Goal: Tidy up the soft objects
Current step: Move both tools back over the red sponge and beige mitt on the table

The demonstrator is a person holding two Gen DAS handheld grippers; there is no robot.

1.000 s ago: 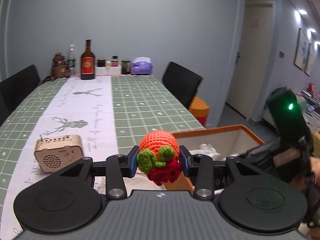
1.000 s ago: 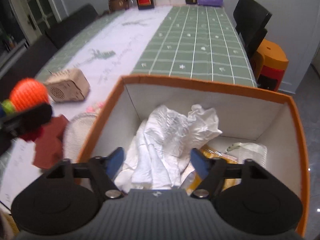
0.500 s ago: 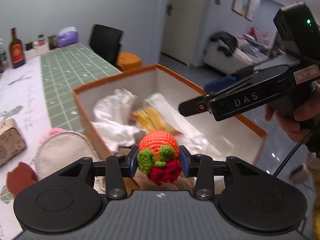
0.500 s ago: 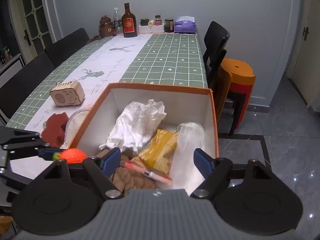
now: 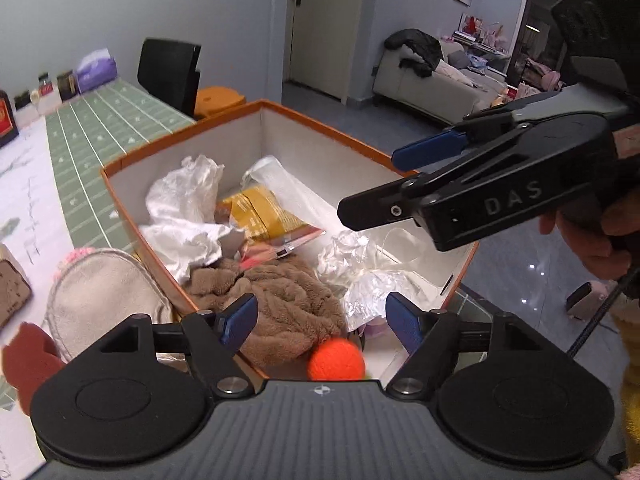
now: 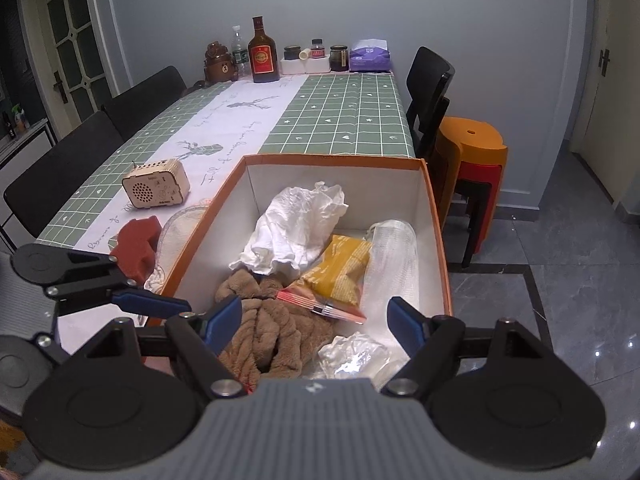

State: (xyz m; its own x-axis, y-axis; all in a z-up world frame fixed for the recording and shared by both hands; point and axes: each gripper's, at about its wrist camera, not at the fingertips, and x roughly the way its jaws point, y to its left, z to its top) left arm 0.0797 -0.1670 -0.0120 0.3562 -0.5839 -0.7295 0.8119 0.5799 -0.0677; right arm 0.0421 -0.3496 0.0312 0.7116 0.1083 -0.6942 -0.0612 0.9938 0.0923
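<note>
The orange-rimmed box holds a brown plush towel, white crumpled cloth, a yellow packet and clear plastic. The orange crocheted toy lies in the box's near corner, just below my left gripper, which is open and empty over the box. My right gripper is open and empty above the box's near end. It also shows in the left wrist view. The left gripper shows at the left of the right wrist view.
A grey plush slipper and a dark red soft piece lie on the table left of the box. A wooden speaker, bottles and jars stand on the table. Chairs and stacked stools flank it.
My left gripper has opened and the orange crocheted toy has dropped from it into the box. The right gripper stayed open and barely moved.
</note>
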